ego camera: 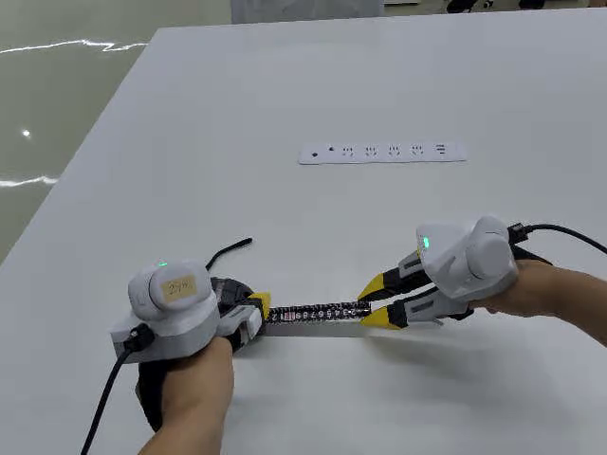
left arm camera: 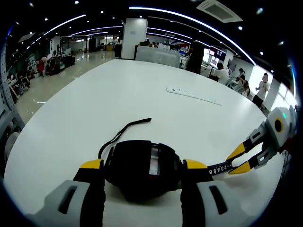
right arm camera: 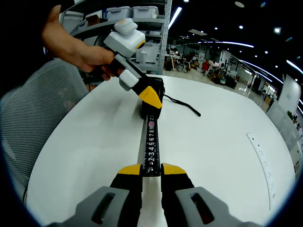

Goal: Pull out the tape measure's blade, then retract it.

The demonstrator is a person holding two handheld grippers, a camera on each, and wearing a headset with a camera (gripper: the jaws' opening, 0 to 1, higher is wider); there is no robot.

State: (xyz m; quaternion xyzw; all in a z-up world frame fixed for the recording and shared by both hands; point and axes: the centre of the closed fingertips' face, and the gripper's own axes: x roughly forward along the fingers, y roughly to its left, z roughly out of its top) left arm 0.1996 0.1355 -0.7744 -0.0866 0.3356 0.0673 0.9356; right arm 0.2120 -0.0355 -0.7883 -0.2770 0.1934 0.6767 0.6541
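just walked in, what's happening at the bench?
A person is working a tape measure with two handheld grippers on a white table. The left gripper is clamped around the black tape measure case, and the right gripper pinches the end of the blade. The blade is out a short way, stretched straight between them, low over the tabletop. The case's black strap trails behind it. A white power strip lies farther back.
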